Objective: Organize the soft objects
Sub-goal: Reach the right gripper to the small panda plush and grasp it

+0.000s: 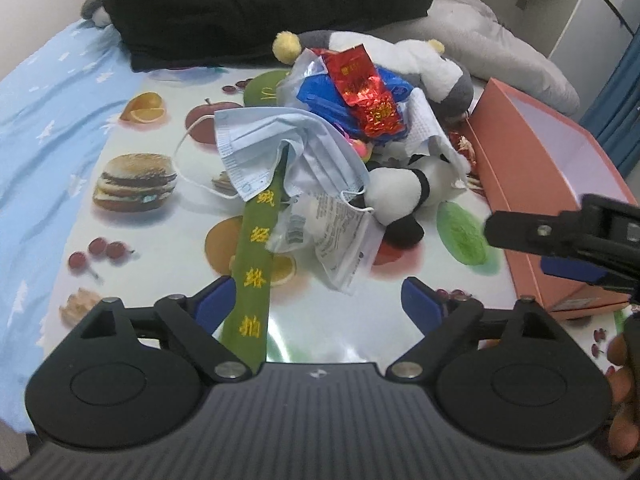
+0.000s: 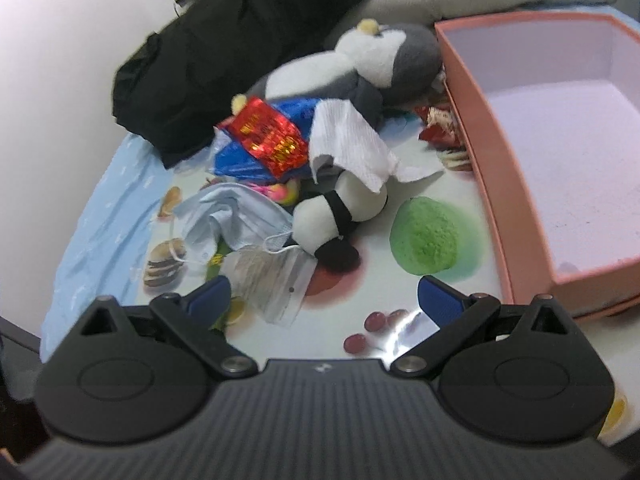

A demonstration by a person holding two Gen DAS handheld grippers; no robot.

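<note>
**Both grippers spread wide before a heap of soft things**

Left wrist view: the left gripper (image 1: 316, 300) stood released, jaws wide apart, holding nothing. A green embroidered strip (image 1: 256, 264) lay on the fruit-printed cloth (image 1: 160, 216) with its long axis running from beside the left blue finger (image 1: 212, 304) up and away into the heap, its far end tucked under a blue face mask (image 1: 280, 148). Beyond lay a panda plush (image 1: 396, 192), a red foil packet (image 1: 362, 92) and a grey-and-white plush (image 1: 440, 72). The pink box (image 1: 520, 184) stood to the right, with the right gripper (image 1: 560, 236) before it.

Right wrist view: the right gripper (image 2: 324, 300) was likewise released and empty. The panda plush (image 2: 340, 212) lay slantwise, partly under a white cloth (image 2: 348, 144). The pink box (image 2: 480, 168) sat open on the right.
</note>
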